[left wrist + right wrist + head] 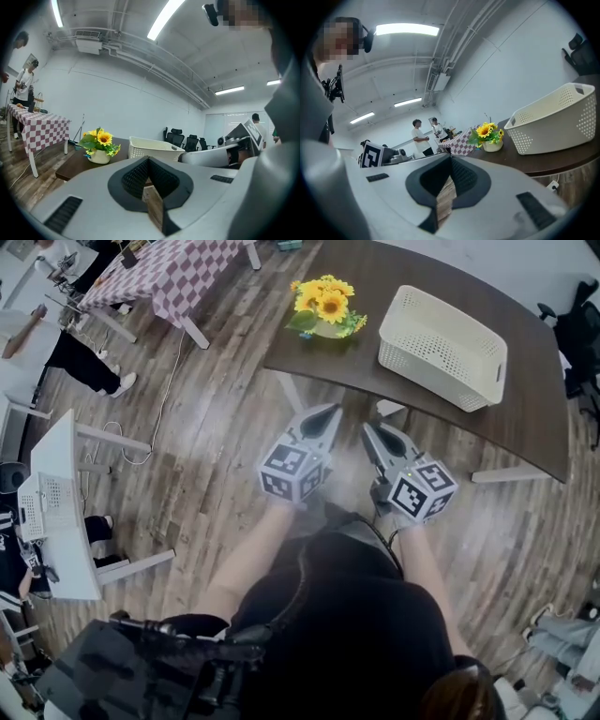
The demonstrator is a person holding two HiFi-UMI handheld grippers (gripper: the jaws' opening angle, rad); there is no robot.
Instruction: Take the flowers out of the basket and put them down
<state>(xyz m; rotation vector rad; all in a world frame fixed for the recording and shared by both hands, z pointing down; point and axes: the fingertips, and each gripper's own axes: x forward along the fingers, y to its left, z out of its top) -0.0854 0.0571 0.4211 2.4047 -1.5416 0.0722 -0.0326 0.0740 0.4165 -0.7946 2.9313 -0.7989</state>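
While the person stands in front of the dark table [525,399], both grippers are held above the wooden floor [206,456], short of the table edge. At far left there is another table with a checked cloth [169,273]. On the left end of the dark table stand the flowers [325,306], yellow sunflowers in a small pale pot, upright, outside the basket and not touching it. The left gripper [149,160] has its jaws pressed fully together, with nothing between them. Just beside it, the right gripper [450,161] is closed the same way and holds nothing. Further right, the cream basket [422,357] sits on the dark table, its opening upward.
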